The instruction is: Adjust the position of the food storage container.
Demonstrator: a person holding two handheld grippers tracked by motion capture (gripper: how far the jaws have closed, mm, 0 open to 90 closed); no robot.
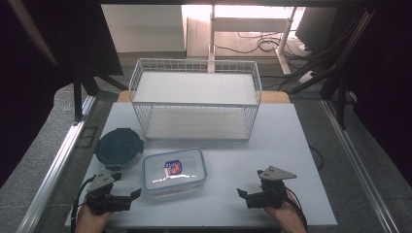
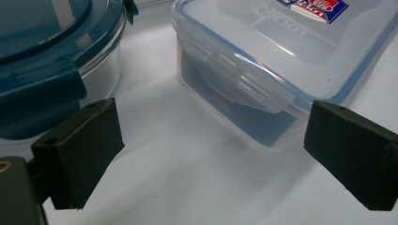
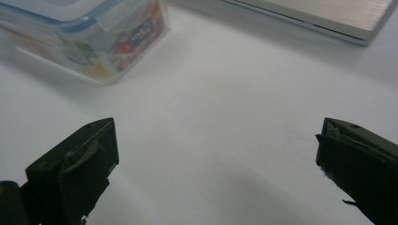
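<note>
- Grippers first: I hold my left gripper [image 1: 137, 193] and right gripper [image 1: 240, 192] low at the near edge, both spread wide, nothing between the jaws.
- Box [image 1: 174, 170] lies just ahead of the left one, flat on the table [image 1: 272, 145], lid clipped on. I judge it light, stiff, slick plastic; I would take it across the short sides, below the lid rim.
- Tub [image 1: 119, 147], round with a dark lid, sits beside the box at its left.
- Rack [image 1: 194, 99], white wire with two shelves, stands farther back.
- Beyond it, bright floor, cables and dark curtains.
</note>
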